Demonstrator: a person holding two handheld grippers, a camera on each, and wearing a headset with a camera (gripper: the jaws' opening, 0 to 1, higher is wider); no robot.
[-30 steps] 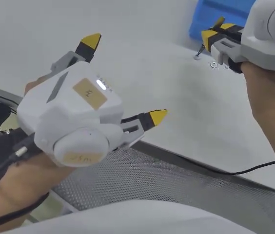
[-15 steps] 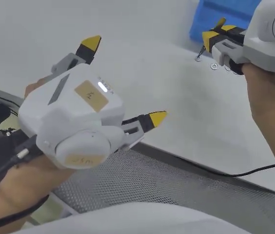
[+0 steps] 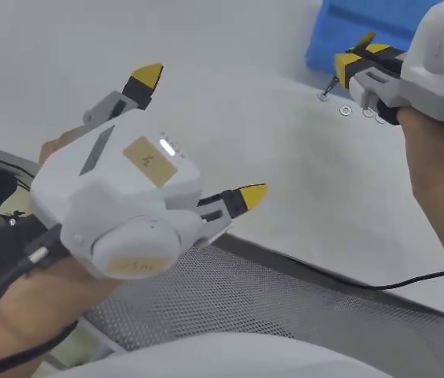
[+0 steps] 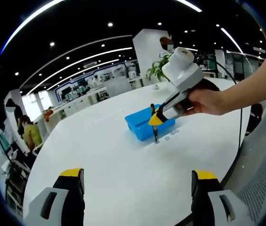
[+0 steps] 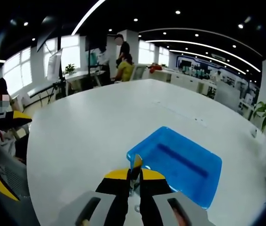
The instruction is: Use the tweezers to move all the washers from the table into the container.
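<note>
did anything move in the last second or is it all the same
Nothing clearly moved; the slight shift of the whole head view is the camera. The right gripper stays shut on the tweezers, which point down at the table beside the washers and the blue container. The left gripper stays open and idle, nearer the person. The washers lie where they were.

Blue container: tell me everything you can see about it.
The blue container is a shallow, open-topped rectangular tray with low walls and rounded corners, bright blue and plastic-looking. It sits flat on the white table. Its floor looks bare, with a darker strip across it. A few washers lie on the table just outside its near edge. The right gripper, shut on the tweezers, hangs by its near corner; whether they touch it is unclear.
</note>
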